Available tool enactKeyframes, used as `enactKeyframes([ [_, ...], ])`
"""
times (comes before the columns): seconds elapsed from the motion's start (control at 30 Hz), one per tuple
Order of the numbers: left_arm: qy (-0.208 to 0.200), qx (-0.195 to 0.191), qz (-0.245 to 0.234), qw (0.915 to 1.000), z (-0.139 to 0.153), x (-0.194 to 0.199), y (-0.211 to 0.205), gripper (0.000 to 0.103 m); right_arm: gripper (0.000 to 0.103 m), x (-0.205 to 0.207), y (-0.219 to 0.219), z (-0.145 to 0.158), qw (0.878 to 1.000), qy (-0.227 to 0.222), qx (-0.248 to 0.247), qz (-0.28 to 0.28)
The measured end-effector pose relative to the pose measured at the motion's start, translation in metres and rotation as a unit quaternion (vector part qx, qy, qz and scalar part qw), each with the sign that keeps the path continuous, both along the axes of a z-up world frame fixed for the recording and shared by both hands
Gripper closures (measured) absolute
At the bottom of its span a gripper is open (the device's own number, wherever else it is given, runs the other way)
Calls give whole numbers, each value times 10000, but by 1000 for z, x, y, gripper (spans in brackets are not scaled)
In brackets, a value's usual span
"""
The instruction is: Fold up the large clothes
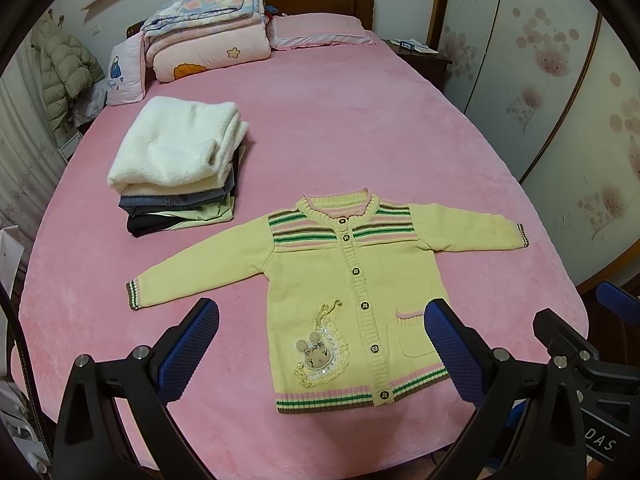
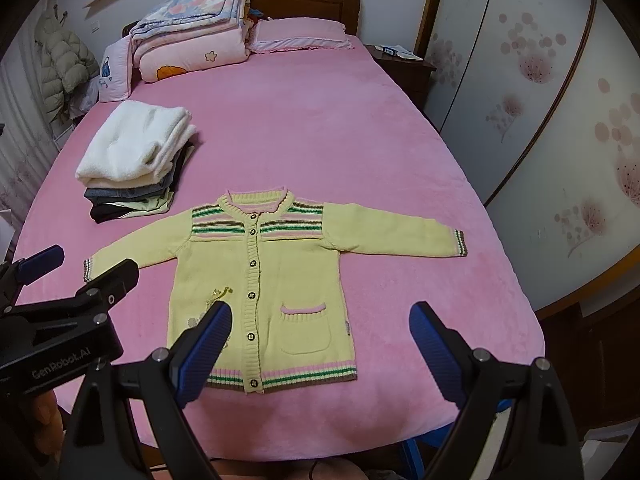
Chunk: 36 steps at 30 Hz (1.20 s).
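A yellow knit cardigan [image 1: 320, 280] with green, pink and brown stripes lies flat and buttoned on the pink bed [image 1: 360, 128], sleeves spread to both sides. It also shows in the right wrist view [image 2: 280, 264]. My left gripper [image 1: 320, 320] is open, held above the cardigan's lower half near the bed's front edge. My right gripper [image 2: 320, 320] is open, held above the cardigan's hem and pocket side. Neither touches the cloth. The left gripper also shows at the left of the right wrist view [image 2: 76, 272].
A stack of folded clothes [image 1: 176, 164] topped by a white fleece lies at the cardigan's far left. Folded quilts [image 1: 208, 28] and a pink pillow [image 1: 320, 30] lie at the headboard. A nightstand [image 1: 420, 56] and wardrobe doors [image 1: 560, 80] stand at the right.
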<state>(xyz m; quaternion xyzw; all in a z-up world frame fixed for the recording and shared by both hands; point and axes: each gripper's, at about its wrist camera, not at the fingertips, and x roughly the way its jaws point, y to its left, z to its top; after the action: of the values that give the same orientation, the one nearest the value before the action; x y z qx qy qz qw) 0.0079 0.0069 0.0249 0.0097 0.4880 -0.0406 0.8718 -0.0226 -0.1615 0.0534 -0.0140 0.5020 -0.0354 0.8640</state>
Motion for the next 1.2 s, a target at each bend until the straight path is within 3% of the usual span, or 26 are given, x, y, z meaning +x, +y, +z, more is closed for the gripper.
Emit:
enactKeyframes([
  [1.2, 241, -152, -137, 9995, -13, 16, 8, 1, 13, -4, 2, -1, 9993, 10, 273, -253],
])
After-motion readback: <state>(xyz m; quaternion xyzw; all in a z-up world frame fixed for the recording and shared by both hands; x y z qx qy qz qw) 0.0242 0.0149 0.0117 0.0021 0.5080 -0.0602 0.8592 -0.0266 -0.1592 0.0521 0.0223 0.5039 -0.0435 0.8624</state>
